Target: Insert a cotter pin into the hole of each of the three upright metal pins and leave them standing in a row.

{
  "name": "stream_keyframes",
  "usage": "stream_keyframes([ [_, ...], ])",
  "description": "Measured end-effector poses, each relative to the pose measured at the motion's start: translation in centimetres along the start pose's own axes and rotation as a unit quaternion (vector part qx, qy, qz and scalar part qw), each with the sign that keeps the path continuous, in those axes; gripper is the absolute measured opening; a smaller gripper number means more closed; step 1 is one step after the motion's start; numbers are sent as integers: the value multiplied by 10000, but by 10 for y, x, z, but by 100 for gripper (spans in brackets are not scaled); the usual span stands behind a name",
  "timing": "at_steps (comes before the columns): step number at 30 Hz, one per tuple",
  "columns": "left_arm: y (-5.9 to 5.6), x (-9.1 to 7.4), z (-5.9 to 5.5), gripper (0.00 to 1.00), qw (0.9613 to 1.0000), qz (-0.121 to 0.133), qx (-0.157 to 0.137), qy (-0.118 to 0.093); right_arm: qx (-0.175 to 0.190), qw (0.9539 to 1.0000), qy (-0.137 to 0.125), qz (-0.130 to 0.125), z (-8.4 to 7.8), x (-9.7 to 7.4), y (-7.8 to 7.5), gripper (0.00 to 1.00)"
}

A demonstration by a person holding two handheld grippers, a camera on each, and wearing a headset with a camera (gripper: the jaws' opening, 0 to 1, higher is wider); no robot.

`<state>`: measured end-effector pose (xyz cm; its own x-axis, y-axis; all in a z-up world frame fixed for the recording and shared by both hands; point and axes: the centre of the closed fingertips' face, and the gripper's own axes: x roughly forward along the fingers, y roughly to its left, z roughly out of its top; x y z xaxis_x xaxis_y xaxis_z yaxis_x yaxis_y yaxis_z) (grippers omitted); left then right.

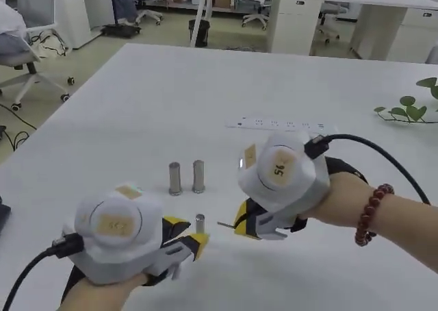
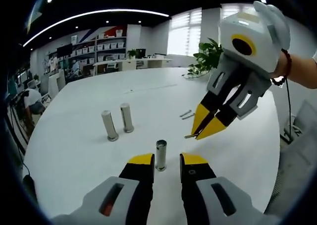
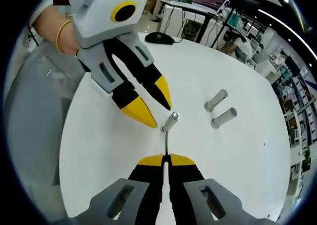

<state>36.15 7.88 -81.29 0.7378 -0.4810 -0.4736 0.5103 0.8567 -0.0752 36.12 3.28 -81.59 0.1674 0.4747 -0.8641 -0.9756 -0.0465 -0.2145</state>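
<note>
— White tabletop [image 1: 137, 119] takes up most of the head view, with an office beyond it. Desks [image 1: 294, 16] and rolling chairs [image 1: 31, 81] run along the top edge. A power strip [image 1: 280, 125] lies right of centre, and a leafy plant [image 1: 410, 109] sits at the right edge.

— And the metal pins?

— All three stand upright, long axes vertical. The left rear pin [image 1: 175, 179] and right rear pin [image 1: 198, 177] stand side by side at mid-frame, close together. The near pin [image 1: 200, 223] stands alone below them, toward the bottom of the frame.

— Which gripper is on it?

— The left gripper [image 2: 167, 160]. Its jaws are parted, one yellow tip on each side of the near pin at the bottom centre of its own view. I can't make out contact.

— The other one?

— The right gripper [image 3: 166, 158] has its jaws pressed together on the cotter pin [image 3: 166, 143], which sticks out past the tips.

— Which way does that point?

— In the head view it lies roughly level, long axis running left across the frame toward the near pin. In the right gripper view it runs straight up from the jaws. Its free end reaches the near pin's upper end, right beside the left gripper's yellow tips. Whether it has entered the hole is too small to tell.
</note>
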Motion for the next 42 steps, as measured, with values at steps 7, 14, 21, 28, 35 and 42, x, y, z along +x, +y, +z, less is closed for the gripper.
stream_keyframes([
  [7,4,11,-3,19,10000,28,60,69,-99,9997,216,48,-2,7,-6,3],
  [14,7,19,-8,17,9998,22,104,140,-109,9993,321,148,-1,15,-8,3],
  [21,8,23,-9,12,9998,13,95,146,-108,9989,416,209,-3,20,-11,3],
  [28,9,24,-13,8,9999,-5,60,148,-153,9986,429,259,-1,23,-10,3],
  [35,10,25,-13,8,9999,-8,51,139,-233,9985,422,279,6,24,-11,4],
  [42,10,25,-13,8,9999,-41,33,110,-340,9978,485,307,8,23,-11,4],
])
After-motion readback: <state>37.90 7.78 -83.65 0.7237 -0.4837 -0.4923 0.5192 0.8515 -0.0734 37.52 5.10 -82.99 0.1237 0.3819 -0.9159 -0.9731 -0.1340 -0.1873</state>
